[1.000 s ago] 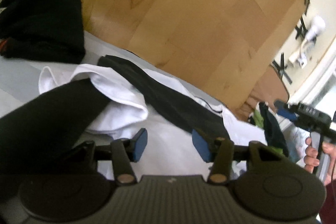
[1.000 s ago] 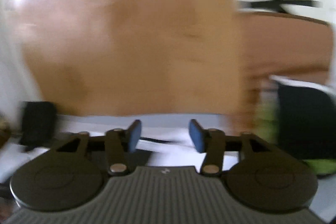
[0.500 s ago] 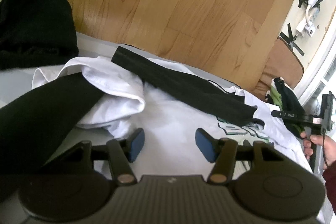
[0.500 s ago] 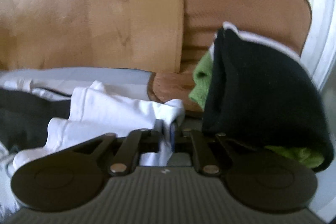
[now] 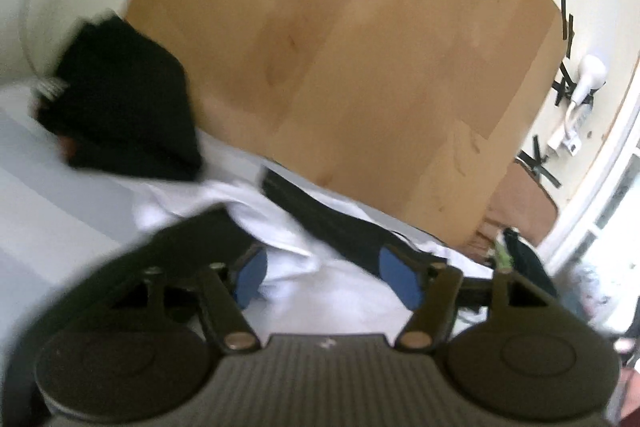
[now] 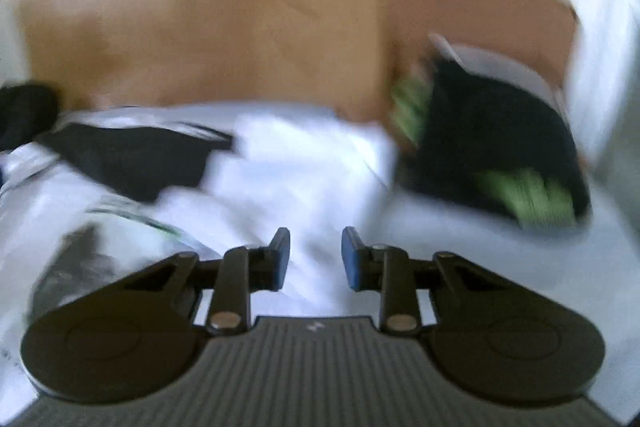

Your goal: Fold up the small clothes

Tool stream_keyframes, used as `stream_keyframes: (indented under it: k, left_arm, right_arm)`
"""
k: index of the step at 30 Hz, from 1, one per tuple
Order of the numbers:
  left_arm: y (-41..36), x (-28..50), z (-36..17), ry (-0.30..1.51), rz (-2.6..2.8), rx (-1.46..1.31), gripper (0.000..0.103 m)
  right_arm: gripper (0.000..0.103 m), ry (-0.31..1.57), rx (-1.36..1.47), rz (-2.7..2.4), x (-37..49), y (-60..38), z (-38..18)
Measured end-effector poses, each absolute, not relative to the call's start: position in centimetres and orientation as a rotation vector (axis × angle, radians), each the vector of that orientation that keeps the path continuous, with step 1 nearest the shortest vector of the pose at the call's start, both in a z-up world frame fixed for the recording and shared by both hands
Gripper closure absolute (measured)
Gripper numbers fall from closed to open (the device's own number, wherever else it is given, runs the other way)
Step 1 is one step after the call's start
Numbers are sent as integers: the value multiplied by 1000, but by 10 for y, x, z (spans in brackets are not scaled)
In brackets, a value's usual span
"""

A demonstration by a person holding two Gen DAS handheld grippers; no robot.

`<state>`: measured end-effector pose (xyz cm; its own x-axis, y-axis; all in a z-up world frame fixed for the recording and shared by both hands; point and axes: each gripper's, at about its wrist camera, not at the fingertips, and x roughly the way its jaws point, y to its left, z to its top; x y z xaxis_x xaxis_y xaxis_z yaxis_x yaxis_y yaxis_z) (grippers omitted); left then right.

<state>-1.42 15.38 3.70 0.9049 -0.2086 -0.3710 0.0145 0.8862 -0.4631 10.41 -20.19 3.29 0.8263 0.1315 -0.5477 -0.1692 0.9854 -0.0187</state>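
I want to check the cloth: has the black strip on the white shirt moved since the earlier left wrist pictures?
Cannot tell. The black strip lies across the white shirt as before; its shift against the wooden floor may come from camera motion.

Counted: one white shirt [image 5: 344, 291] with black bands, two dark garment heaps — one black [image 5: 124, 107], one black-and-green [image 6: 500, 155] — and one brown cushion [image 5: 524, 203] on the floor.

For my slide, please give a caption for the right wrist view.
Open right gripper above a white shirt, black-and-green clothes beside it.
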Motion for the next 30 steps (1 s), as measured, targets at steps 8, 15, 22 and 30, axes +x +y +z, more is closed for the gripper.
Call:
stream_keyframes:
  k: [8, 15, 22, 30]
  left_arm:
    - [217, -83, 34, 411, 106, -488, 33]
    - [214, -82, 13, 511, 86, -480, 37]
    - [236, -54, -1, 560, 18, -639, 95]
    - [270, -60, 60, 396, -88, -833, 95]
  right_arm:
    - [66, 510, -195, 493, 179, -16, 27]
    - [100, 552, -366, 472, 219, 71, -4]
    - [92, 537, -329, 531, 166, 33, 22]
    - [37, 492, -111, 837, 97, 29, 48]
